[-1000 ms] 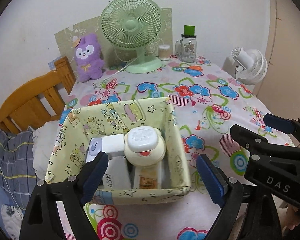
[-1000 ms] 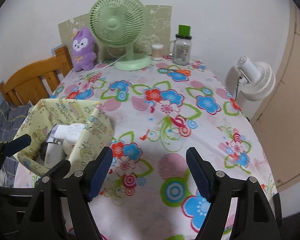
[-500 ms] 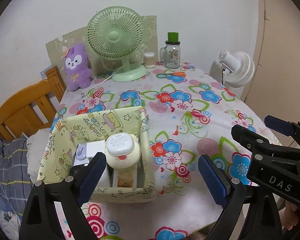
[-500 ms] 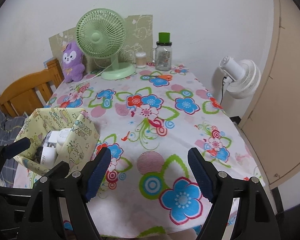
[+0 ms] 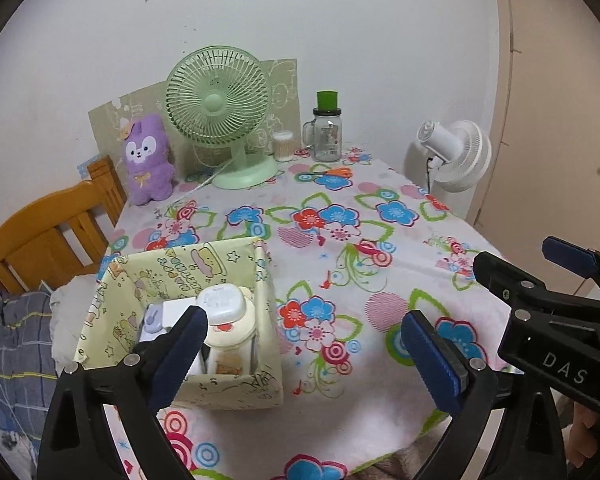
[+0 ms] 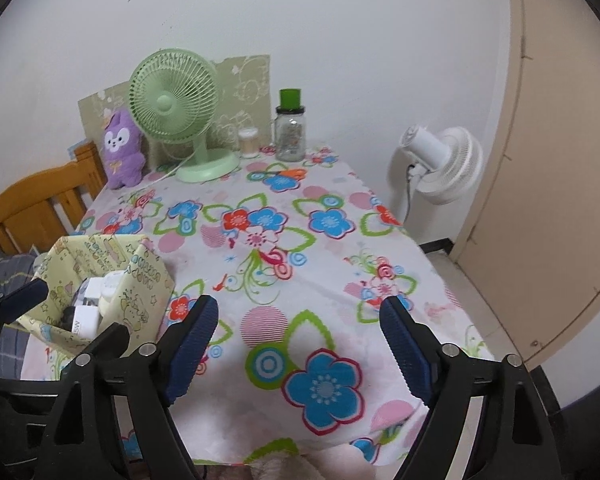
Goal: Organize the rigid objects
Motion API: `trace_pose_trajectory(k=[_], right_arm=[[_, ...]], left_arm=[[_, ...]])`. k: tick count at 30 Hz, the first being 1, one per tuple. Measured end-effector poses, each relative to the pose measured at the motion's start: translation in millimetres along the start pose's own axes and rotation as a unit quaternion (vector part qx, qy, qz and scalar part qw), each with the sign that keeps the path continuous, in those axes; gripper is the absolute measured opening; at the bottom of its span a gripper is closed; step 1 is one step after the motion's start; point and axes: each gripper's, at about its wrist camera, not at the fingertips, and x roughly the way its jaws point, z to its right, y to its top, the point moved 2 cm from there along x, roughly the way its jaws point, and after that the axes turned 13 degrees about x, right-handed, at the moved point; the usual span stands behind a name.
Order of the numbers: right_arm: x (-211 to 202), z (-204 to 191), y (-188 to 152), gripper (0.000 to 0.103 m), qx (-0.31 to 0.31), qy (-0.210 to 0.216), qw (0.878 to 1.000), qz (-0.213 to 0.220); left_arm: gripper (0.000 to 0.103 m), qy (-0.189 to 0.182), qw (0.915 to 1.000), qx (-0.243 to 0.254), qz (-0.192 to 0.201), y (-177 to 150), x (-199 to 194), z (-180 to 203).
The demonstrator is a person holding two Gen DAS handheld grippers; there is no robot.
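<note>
A pale yellow patterned fabric box [image 5: 236, 264] [image 6: 140, 276] stands at the near left of the flowered table [image 5: 360, 240] [image 6: 300, 240]. Inside it stand a cream jar with a white lid [image 5: 222, 304] and white plug-like blocks [image 5: 172, 312] [image 6: 86, 320]. My left gripper [image 5: 300, 344] hovers over the near table edge, its jaws opening with nothing between them. The left finger overlaps the box in the picture. My right gripper [image 6: 296, 336] is to the right of the box, jaws also opening and empty. It shows at the right of the left wrist view [image 5: 540, 280].
At the far end stand a green desk fan [image 5: 220, 116], a purple plush [image 5: 146, 160], a glass mug jar with green lid [image 5: 327, 130] and a small cotton-swab jar [image 5: 283, 146]. A wooden chair [image 5: 48, 232] is on the left, a white fan [image 5: 456, 152] and a door on the right.
Both grippers have drawn back and up from the box, so the table looks smaller and farther. Both pairs of jaws stand a little wider. The box and its contents have not moved.
</note>
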Motion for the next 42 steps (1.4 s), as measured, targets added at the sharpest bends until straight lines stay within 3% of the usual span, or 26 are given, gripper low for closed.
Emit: trace_pose_trajectory(k=[19,42], right_arm=[[-40,8,-7,0.096,0.014,0.003,0.998,0.063],[-43,3,-8,0.097,0.012,0.006,0.997,0.07]], left_arm=[[0.103,0.001,0.9993,-0.019,0.033,-8,-28,-5],[0.103,0.007,0.9989,-0.021,0.041,-11,-29,-10]])
